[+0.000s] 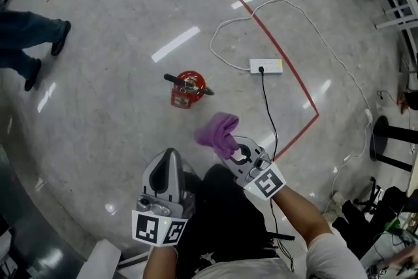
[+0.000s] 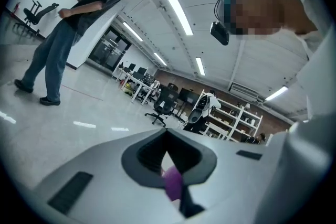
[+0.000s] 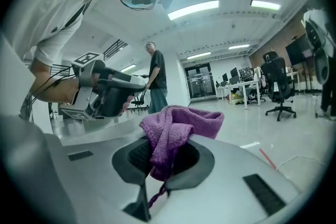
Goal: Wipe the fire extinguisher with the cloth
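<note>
A red fire extinguisher with a black handle stands upright on the shiny grey floor, seen from above. My right gripper is shut on a purple cloth, which bunches above the jaws a short way in front of and to the right of the extinguisher. In the right gripper view the cloth spills out of the shut jaws. My left gripper is lower left of the cloth, shut and holding nothing. In the left gripper view a bit of the cloth shows past the jaws.
A white power strip with a white cable and a black cable lies beyond the extinguisher. Red tape marks the floor. A person stands at far left. Black stands and racks line the right side.
</note>
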